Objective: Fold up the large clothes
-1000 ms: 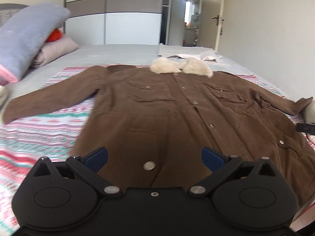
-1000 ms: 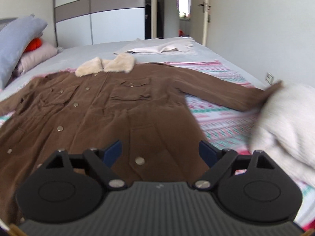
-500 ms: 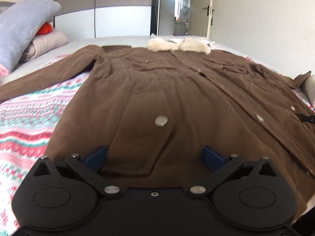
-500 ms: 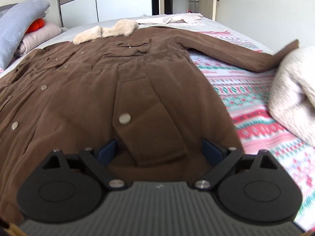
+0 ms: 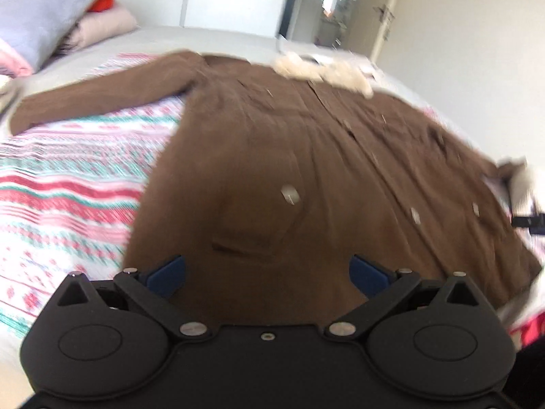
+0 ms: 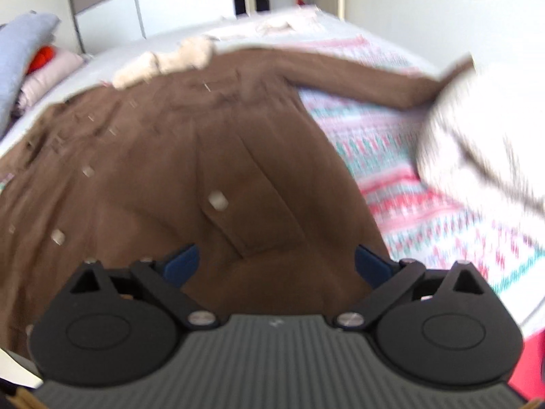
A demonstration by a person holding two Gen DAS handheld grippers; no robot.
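Bedroom, daylit, both views motion-blurred.
Bed (image 5: pixel 68 184) carries a striped red, teal and white cover. Pillows (image 5: pixel 44 10) stacked at 10 o'clock. White wardrobe (image 5: pixel 231 3) with grey band at 12 o'clock; open doorway (image 5: pixel 333 0), bright beyond, at 1 o'clock. Plain pale wall (image 6: pixel 425 6) at 2 o'clock.

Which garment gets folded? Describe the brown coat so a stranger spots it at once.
Start at the bed with the striped pink, red and green cover. Spread flat across it, sleeves out, lies the brown coat. Its fluffy cream collar and pale round buttons distinguish it from the white knitted heap beside one sleeve.
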